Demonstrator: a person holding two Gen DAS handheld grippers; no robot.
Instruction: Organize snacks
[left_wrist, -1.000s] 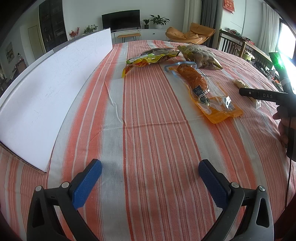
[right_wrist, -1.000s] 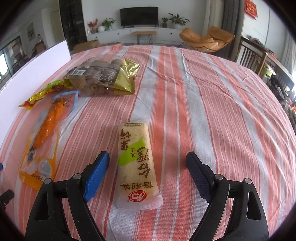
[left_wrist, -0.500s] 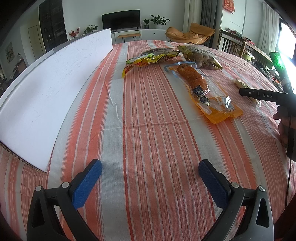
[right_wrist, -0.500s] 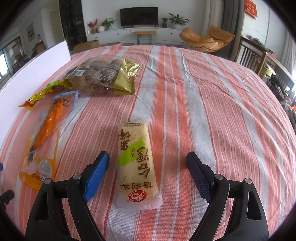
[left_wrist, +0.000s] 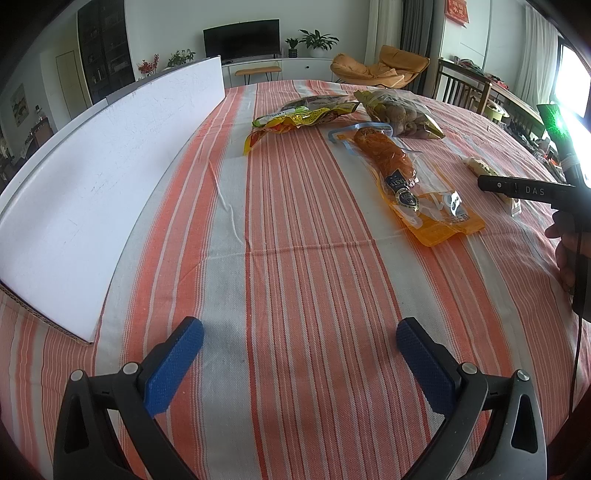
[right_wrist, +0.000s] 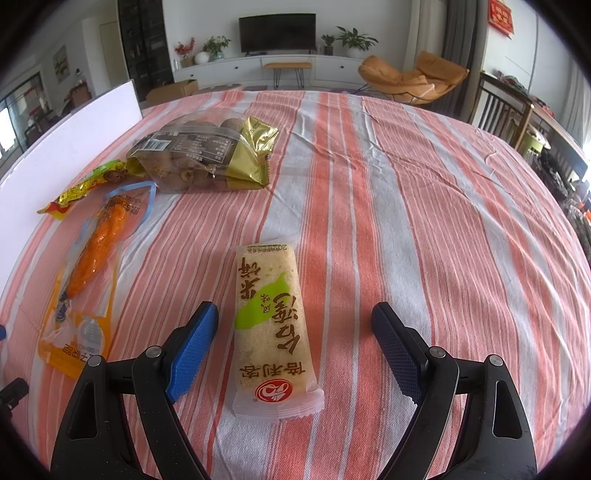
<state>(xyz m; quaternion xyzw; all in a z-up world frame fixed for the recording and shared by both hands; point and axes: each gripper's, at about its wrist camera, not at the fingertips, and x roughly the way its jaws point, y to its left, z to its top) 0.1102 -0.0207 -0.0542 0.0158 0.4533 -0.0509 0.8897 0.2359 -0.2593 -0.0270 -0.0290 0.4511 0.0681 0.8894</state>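
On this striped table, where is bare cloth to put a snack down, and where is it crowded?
Bare striped tablecloth lies between the white foam board and the orange sausage pouch, in front of the open left gripper. The cloth to the right of the pale rice cracker packet is also free. Crowded: the far cluster of yellow packet, clear nut bag and pouch.

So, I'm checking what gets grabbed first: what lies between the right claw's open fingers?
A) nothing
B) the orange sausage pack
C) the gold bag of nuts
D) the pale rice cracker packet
D: the rice cracker packet lies on the cloth inside the open right claw, pads not touching it.
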